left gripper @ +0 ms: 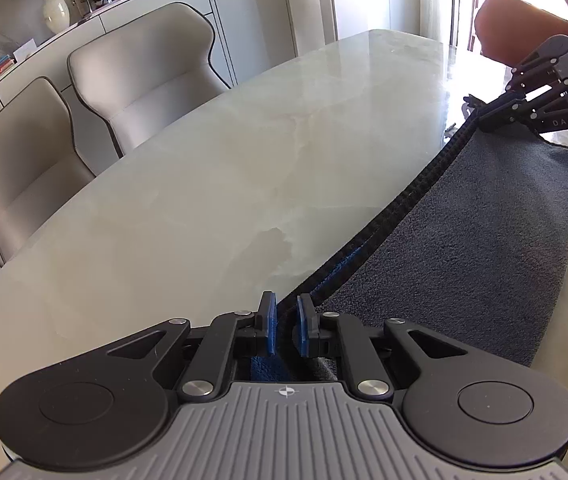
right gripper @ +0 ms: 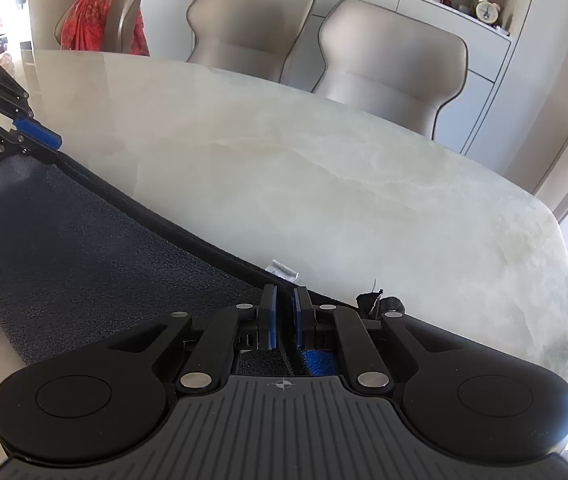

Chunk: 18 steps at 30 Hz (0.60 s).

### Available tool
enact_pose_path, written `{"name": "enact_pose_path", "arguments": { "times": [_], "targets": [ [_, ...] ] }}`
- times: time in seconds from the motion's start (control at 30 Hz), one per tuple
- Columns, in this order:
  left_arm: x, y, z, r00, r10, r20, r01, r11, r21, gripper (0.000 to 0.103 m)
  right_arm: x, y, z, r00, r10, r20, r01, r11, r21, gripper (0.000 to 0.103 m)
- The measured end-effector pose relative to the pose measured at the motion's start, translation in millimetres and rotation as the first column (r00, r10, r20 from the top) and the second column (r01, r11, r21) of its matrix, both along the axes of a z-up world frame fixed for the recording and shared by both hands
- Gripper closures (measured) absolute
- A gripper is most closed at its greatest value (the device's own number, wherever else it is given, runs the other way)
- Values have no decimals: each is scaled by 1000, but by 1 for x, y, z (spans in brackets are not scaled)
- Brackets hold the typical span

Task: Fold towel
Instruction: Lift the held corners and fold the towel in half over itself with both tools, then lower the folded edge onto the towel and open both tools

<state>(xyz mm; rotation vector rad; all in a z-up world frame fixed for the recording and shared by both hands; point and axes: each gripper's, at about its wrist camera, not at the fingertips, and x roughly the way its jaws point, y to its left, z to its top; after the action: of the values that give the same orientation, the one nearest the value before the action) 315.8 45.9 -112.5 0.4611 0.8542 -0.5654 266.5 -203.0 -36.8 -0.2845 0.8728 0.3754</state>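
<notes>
Your left hand-held gripper (left gripper: 286,322) is pinched onto one end of the towel's black stitched hem, blue pads clamping a doubled edge. The towel (left gripper: 464,248) is a dark grey microfibre cloth with a short, nubbly pile and a blue reverse face; it spans between your two grips, its body lying on the polished marble-look tabletop (left gripper: 204,160). Expect it light, limp and prone to sagging mid-span; the smooth stone will likely let it slide. Hold at the hem corners, where the binding is firmest. Your right hand-held gripper (right gripper: 284,312) is likewise closed on the hem's other end.
</notes>
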Motion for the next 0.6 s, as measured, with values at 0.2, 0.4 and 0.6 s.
{"name": "enact_pose_path", "arguments": {
  "times": [0.2,0.4,0.6],
  "targets": [
    [5,3,-3,1000,10,-2,-10,1000,-7,88,5,0,-8,1000,-2,-15,2,1000,-9,93],
    [9,17,0,997,71,9,-71,997,11,88,2,-1,-8,999,-22,39,23,1000,-14,83],
    [-4,27,13,992,100,76,-102,995,14,88,-2,-12,10,989,-91,119,95,995,-32,82]
  ]
}}
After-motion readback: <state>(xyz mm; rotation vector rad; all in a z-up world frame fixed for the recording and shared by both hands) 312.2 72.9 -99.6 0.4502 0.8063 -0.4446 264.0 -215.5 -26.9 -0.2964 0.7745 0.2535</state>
